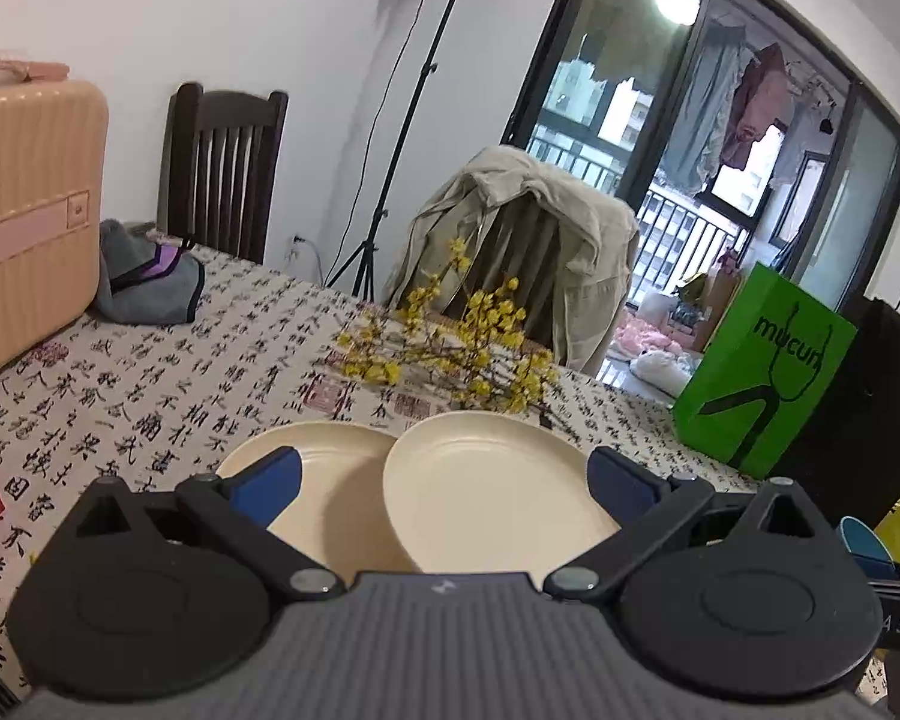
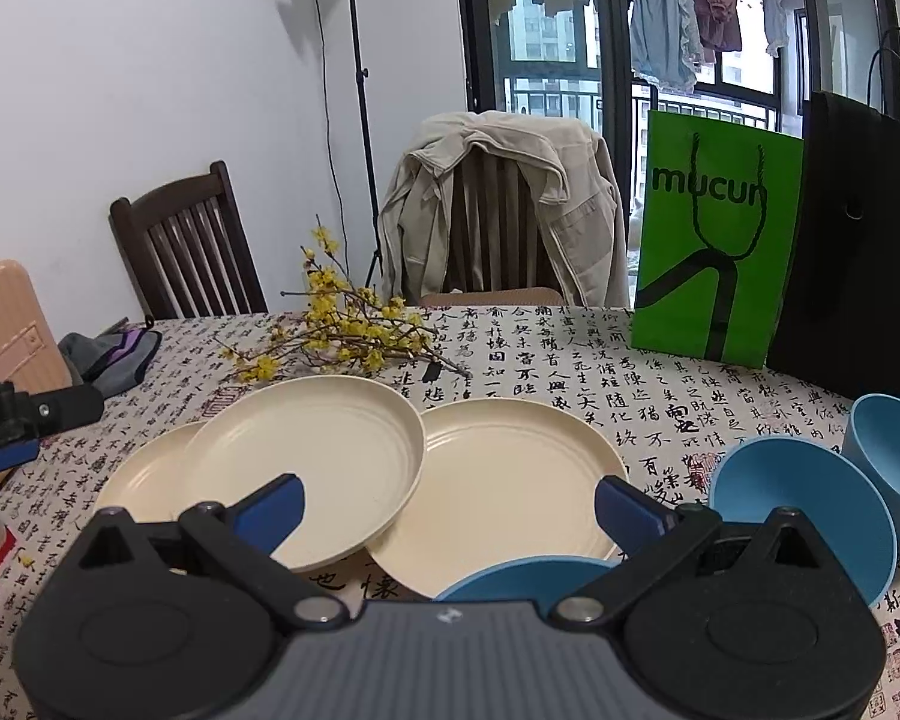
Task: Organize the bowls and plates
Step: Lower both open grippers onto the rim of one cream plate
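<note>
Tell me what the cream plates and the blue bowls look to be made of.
Cream plates: likely matte plastic or wheat-straw composite; dull, even sheen, moulded concentric rings, thin rims. Blue bowls: probably the same matte plastic; flat uniform colour, no glaze glare. Ceramic cannot be ruled out.

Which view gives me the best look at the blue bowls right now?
The right wrist view. It shows three blue bowls at the right of the table, beside the cream plates: one partly hidden under the gripper. The left wrist view catches only a blue sliver at its right edge, behind the gripper body.

Home: dining table (image 2: 570, 360), balcony laundry (image 2: 684, 6)
</note>
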Demonstrator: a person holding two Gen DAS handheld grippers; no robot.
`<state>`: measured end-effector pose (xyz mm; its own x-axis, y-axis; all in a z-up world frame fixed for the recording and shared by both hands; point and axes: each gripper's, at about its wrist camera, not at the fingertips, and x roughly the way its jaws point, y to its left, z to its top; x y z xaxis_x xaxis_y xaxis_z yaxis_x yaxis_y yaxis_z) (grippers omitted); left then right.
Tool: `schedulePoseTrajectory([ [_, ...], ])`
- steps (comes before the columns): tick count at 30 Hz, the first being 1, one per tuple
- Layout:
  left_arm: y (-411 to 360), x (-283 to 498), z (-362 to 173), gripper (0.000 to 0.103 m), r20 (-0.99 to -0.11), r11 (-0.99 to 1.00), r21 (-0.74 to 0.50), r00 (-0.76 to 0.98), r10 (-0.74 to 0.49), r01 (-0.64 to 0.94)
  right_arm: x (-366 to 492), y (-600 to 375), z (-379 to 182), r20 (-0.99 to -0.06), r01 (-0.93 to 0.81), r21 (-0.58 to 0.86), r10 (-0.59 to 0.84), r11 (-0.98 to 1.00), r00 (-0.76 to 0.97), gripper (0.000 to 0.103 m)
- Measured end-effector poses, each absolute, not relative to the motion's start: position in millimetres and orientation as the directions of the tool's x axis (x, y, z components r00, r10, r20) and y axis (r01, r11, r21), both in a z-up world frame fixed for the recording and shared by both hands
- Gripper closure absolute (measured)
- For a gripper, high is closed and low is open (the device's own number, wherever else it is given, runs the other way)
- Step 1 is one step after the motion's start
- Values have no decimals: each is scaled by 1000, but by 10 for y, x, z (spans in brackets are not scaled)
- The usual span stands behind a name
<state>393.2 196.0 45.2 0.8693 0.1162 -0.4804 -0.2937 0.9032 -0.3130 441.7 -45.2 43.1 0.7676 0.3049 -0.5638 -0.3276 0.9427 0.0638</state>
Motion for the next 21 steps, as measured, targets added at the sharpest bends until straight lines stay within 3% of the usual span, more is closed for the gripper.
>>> schedulePoseTrajectory([
  [21, 2165, 4199, 213, 0, -576, 880, -288, 802, 157, -379, 4697, -131, 289, -625, -321, 66, 290, 945, 725, 1],
])
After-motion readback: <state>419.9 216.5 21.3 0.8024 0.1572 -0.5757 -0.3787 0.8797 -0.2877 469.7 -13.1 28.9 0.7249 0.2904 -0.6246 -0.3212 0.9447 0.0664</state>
